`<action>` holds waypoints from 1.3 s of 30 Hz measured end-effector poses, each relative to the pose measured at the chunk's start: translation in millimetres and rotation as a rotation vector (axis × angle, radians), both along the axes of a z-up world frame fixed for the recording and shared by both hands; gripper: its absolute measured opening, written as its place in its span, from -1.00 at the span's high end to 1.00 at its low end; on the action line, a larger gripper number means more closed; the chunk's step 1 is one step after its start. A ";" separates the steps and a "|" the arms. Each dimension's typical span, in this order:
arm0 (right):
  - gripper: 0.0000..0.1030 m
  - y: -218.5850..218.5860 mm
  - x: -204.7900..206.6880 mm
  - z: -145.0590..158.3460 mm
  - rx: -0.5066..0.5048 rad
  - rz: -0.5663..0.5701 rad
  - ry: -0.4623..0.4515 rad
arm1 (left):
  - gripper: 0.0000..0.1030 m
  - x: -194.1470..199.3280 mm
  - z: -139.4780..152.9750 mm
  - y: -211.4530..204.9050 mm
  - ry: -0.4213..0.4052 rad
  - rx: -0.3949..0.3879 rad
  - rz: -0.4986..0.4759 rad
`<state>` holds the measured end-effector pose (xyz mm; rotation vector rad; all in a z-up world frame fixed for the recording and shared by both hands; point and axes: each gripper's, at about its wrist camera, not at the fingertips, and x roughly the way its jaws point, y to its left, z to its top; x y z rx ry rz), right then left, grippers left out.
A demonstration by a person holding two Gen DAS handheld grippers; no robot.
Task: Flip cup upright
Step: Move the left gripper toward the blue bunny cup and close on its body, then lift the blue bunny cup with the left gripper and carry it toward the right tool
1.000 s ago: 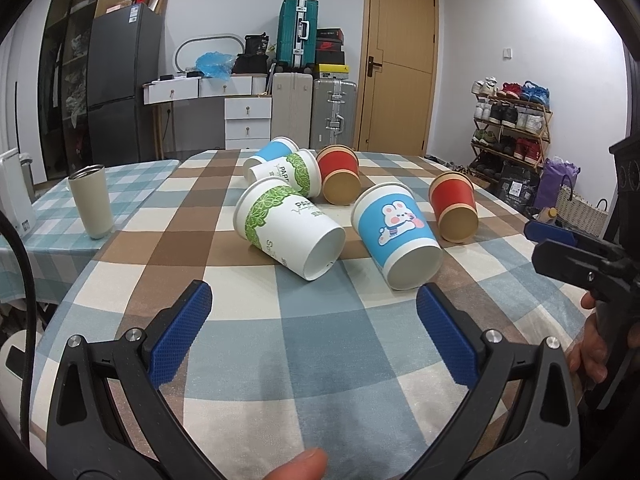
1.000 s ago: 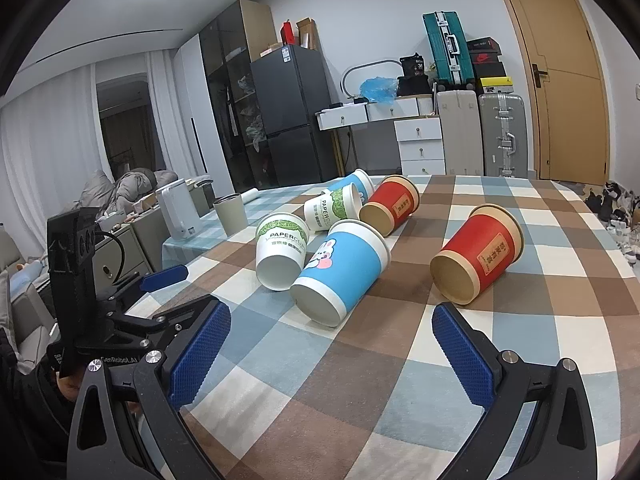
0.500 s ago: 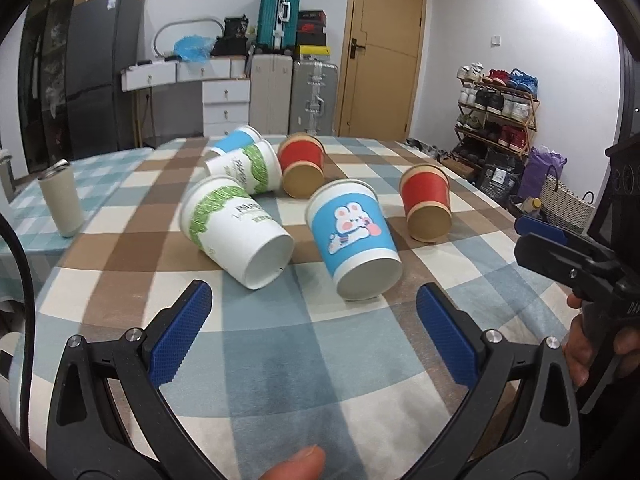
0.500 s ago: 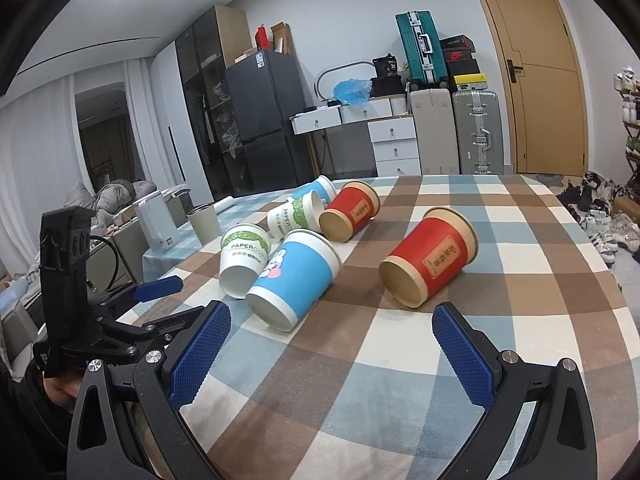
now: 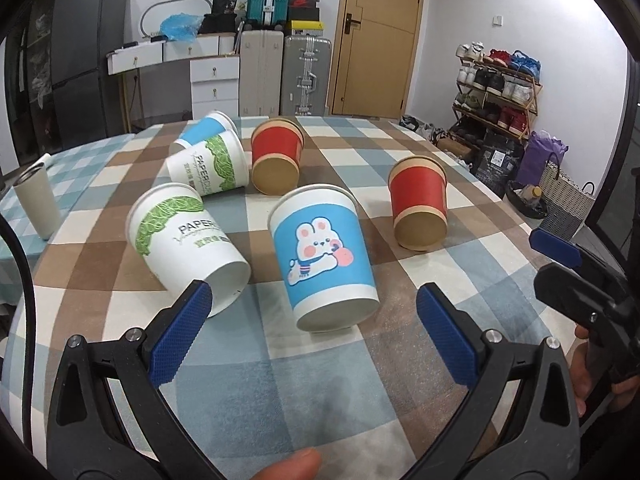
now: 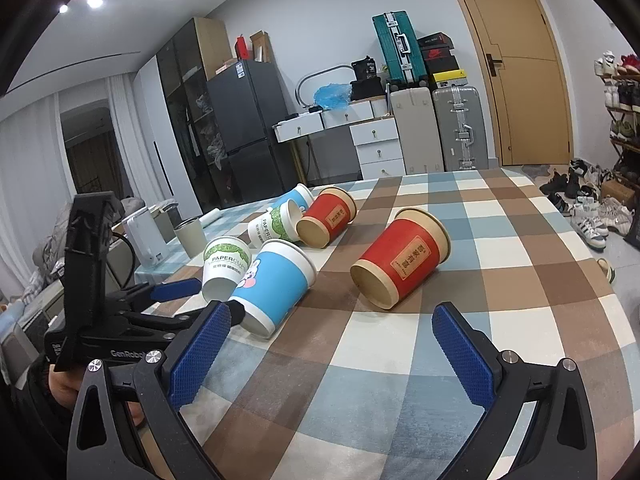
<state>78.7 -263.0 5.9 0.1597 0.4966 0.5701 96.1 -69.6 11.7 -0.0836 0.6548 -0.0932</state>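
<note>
This looks like the approach step, with nothing gripped yet. The left gripper [image 5: 316,320] hangs low over the checked table [image 5: 280,376], jaws spread wide and empty, the bunny cup [image 5: 324,252] lying on its side just ahead. The right gripper [image 6: 332,344], equally wide and empty, faces the fallen red cup [image 6: 400,258]. Next, I judge, a claw must straddle a cup, close and tip it upright

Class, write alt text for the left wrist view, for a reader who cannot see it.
The open left claw faces a blue rabbit cup lying on its side on a checked tablecloth. Five more paper cups lie tipped around it: two green-leaf, two red, one blue.
</note>
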 end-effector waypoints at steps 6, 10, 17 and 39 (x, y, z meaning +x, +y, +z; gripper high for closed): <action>-1.00 -1.2 2.6 -1.6 0.003 -0.005 0.012 | -0.80 17.8 -7.1 -9.8 0.042 0.000 -0.017; -1.00 -1.2 2.5 -1.6 0.002 -0.003 0.008 | -0.76 26.4 -11.1 -13.7 0.072 -0.004 -0.017; -0.99 -1.5 2.4 -1.9 0.005 -0.003 0.010 | -0.37 41.4 -17.6 -21.4 0.122 0.012 -0.027; -1.00 7.9 0.7 -1.2 -0.014 0.030 -0.002 | -0.04 -17.1 -5.1 5.0 0.049 -0.073 -0.001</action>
